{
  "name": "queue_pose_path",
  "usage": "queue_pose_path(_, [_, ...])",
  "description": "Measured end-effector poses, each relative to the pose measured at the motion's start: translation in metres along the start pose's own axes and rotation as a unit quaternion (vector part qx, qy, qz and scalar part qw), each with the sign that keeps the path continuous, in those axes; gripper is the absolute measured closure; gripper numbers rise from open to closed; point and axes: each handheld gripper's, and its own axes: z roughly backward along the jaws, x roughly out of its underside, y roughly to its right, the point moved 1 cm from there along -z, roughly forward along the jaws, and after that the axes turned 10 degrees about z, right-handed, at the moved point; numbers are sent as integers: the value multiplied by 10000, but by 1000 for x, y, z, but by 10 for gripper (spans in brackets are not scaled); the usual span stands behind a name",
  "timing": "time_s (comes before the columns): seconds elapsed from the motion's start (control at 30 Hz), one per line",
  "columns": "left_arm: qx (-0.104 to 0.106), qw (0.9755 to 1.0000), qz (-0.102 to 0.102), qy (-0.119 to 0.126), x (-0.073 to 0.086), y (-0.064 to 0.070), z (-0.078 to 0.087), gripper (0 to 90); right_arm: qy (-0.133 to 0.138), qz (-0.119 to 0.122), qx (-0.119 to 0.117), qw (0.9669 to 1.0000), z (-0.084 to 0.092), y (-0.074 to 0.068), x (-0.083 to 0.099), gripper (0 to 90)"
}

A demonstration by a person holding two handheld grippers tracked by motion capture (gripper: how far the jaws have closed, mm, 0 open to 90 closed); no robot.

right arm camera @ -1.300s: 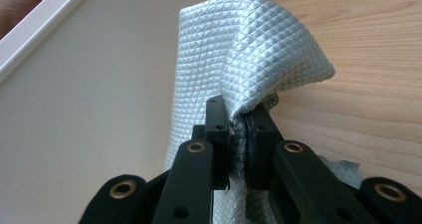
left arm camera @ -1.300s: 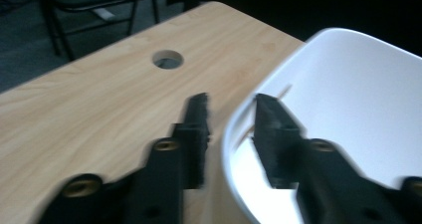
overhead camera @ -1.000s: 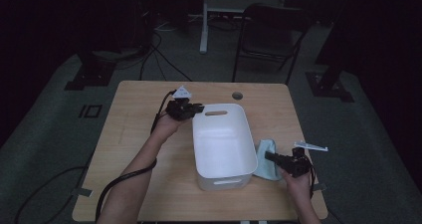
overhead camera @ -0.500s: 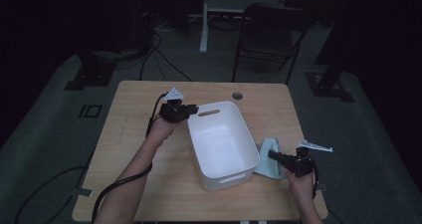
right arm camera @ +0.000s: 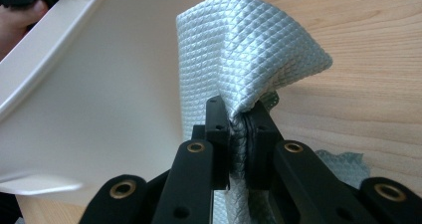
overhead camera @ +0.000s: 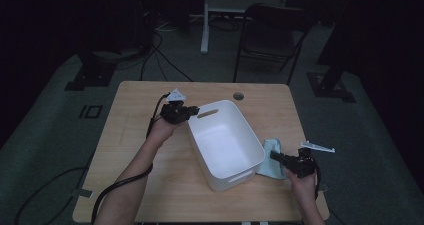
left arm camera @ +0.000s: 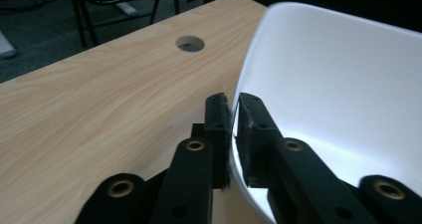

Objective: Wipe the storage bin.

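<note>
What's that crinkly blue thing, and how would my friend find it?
Start at the wooden table and find the big white tub in its middle. On the tub's right side, against its wall, a pale blue-grey cloth is pinched in the right gripper. It is the soft, folded thing with a tiny diamond-quilted weave; its neighbours are hard and smooth.

No lettering, brand or number can be read anywhere in these views. The surfaces that show are plain and carry no label or sign.
</note>
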Motion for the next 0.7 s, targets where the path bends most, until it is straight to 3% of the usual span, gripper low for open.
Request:
queue_pose_path(0.07, [-167,9999,9,9,3,1,6,855,12,-14,-3,10000,0,0,0,835])
queue_pose_path(0.27, [-340,9993,162,69,11,1,18,853,19,-22,-15,10000,1,0,-1,836])
queue_pose_path(0.53, [-753,9964,368,99,22,2,38,854,-16,23,-58,10000,-2,-3,-1,836])
queue_pose_path(0.63, [-824,9954,460,162,28,1,46,853,-39,33,-71,10000,-3,-4,-1,836])
queue_pose_path(0.7, [-820,9956,415,162,30,0,49,850,-46,40,-73,10000,-4,-5,-1,835])
